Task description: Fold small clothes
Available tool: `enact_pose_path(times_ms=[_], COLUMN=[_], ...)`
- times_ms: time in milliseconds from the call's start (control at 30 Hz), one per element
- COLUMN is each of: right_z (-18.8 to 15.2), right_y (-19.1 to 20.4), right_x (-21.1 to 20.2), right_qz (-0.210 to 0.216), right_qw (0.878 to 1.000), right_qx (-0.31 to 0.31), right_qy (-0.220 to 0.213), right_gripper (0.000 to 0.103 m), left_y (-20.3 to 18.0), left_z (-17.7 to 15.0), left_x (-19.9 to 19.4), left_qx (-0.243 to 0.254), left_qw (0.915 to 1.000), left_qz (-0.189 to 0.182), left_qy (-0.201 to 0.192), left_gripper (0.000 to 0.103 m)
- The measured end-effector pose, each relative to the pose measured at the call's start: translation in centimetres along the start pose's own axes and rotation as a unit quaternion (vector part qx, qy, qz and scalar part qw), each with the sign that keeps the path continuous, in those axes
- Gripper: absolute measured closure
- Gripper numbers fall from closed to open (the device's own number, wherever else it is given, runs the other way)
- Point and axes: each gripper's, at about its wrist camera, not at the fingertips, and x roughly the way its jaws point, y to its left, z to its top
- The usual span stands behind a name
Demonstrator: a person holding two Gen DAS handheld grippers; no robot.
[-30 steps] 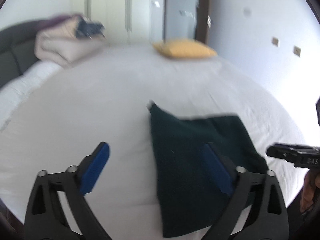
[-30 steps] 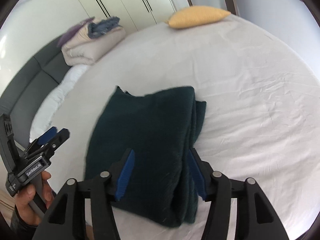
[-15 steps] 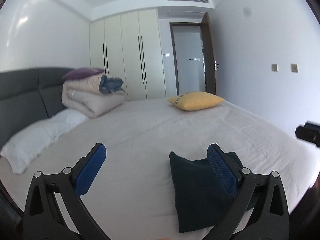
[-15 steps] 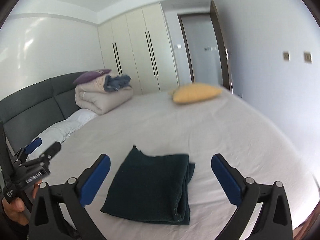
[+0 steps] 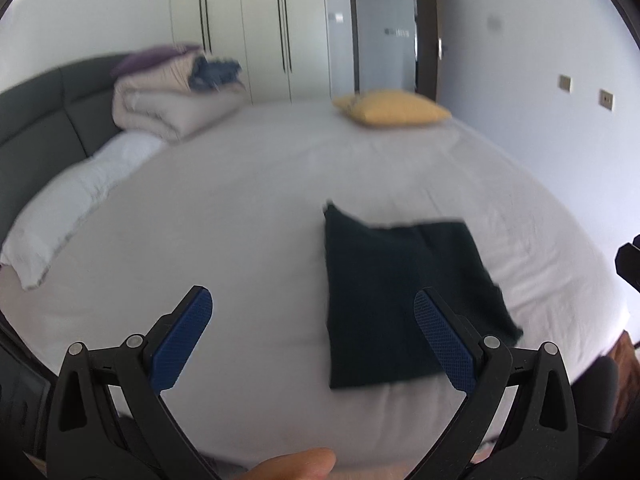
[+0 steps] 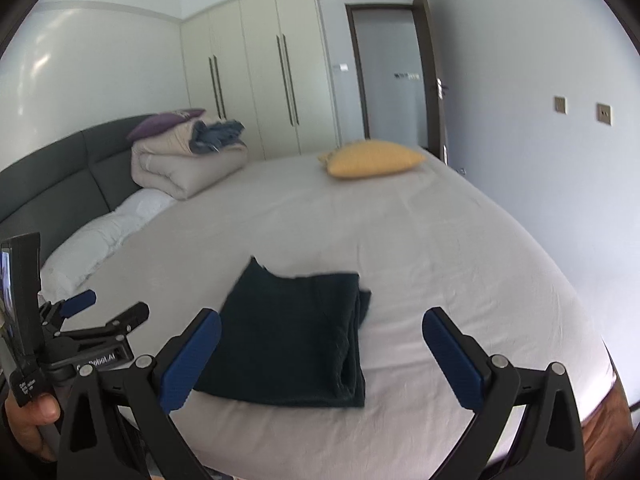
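L gripper [image 5: 312, 332] wide | R gripper [image 6: 322, 352] wide | garment [image 6: 288, 344] folded (bed [image 6: 440, 248]) | yellow pillow [image 6: 372, 159] far

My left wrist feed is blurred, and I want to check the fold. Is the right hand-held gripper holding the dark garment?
Observer: No. In the right wrist view the right hand-held gripper is open, with nothing clamped between its fingers. The dark garment lies folded on the bed.
Operator: Is the fold neat?
Observer: Mostly. Its right edge shows stacked layers, and one layer sticks out slightly near the far corner.
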Motion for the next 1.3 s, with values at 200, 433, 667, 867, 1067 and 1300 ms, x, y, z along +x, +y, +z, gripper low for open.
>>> enact_pose_path(times_ms=[200,433,667,867,1067,1300], right_z=[-1.7,-3.8,-4.3,-4.6,-4.9,-5.0], right_y=[0.0,-0.2,-0.6,-0.8,-0.8,-0.8], right_x=[2.1,4.5,5.8,6.5,6.7,6.8], right_qz=[-0.011,-0.034,-0.051,-0.050,-0.049,-0.047], right_qw=[0.999,0.995,0.993,0.992,0.991,0.991], right_qx=[0.012,0.016,0.012,0.015,0.015,0.014], right_qy=[0.046,0.090,0.108,0.119,0.125,0.128], right_gripper=[0.000,0.000,0.000,0.000,0.000,0.000], left_y=[-0.9,-1.4,-1.3,-1.3,-1.2,-1.3], left_z=[-1.6,-3.0,-3.4,-3.7,-3.8,-3.8], left_x=[3.6,6.2,7.4,7.9,8.3,8.4], left_qx=[0.000,-0.004,-0.010,-0.017,-0.024,-0.024], left_qw=[0.9993,0.9972,0.9963,0.9954,0.9948,0.9949], left_qz=[-0.010,-0.022,-0.027,-0.033,-0.037,-0.037], left_qy=[0.037,0.071,0.081,0.089,0.092,0.091], left_gripper=[0.000,0.000,0.000,0.000,0.000,0.000])
